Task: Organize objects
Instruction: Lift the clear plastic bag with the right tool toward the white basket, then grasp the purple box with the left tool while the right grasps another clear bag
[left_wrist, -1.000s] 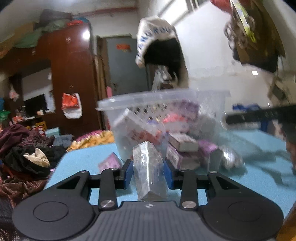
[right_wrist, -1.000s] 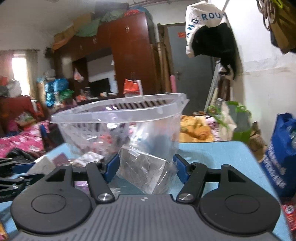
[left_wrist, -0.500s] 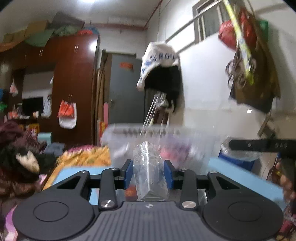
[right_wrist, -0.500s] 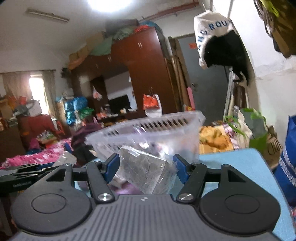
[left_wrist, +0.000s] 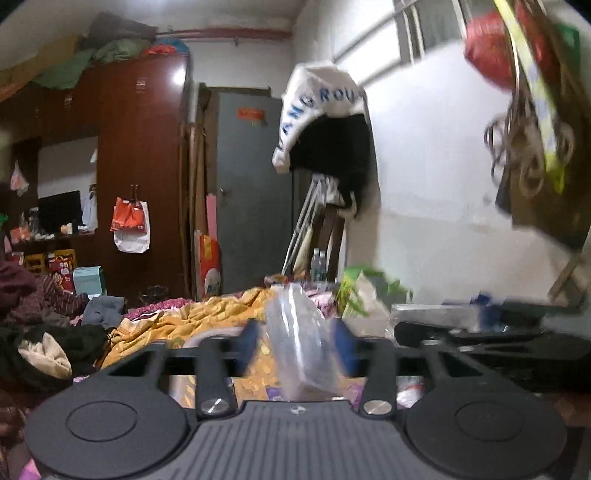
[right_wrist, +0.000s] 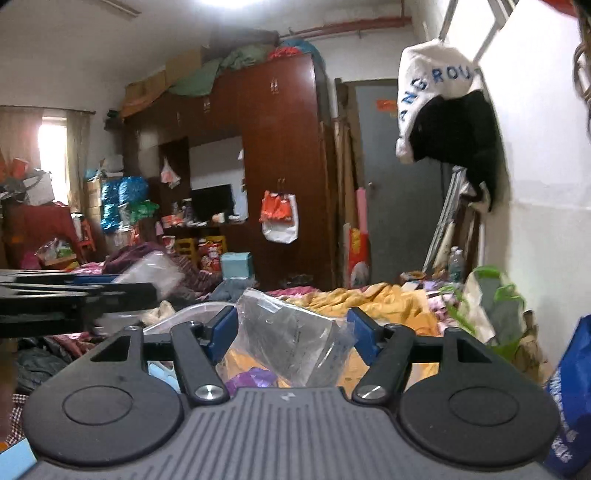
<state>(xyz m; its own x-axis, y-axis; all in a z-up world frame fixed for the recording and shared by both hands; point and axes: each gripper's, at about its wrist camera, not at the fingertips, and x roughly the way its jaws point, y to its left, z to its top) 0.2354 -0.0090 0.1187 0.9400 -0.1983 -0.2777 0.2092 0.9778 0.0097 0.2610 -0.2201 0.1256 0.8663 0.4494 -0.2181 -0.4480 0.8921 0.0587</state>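
Note:
My left gripper (left_wrist: 295, 334) hangs above the clear plastic basket (left_wrist: 208, 336), whose rim shows just under its fingers. Its jaws are opening. A clear plastic packet (left_wrist: 301, 354) stands blurred and loose between the blue pads (left_wrist: 248, 341), with a gap at each side. My right gripper (right_wrist: 292, 326) is also over the basket rim (right_wrist: 195, 308). Its jaws are opening slightly, and a crumpled clear packet (right_wrist: 288, 345) still spans both pads. Each gripper shows as a black bar at the side of the other's view.
Purple packets (right_wrist: 251, 376) lie in the basket below. Beyond it is a bed with a yellow blanket (left_wrist: 207, 314), a dark wardrobe (right_wrist: 284, 155) and a grey door (left_wrist: 251, 192). Clothes hang on the right wall (left_wrist: 325, 125). A blue bag (right_wrist: 570, 387) stands at the right.
Both grippers have risen from beside the basket to above its rim, so the basket has dropped low in both views. The left jaws have spread away from their packet.

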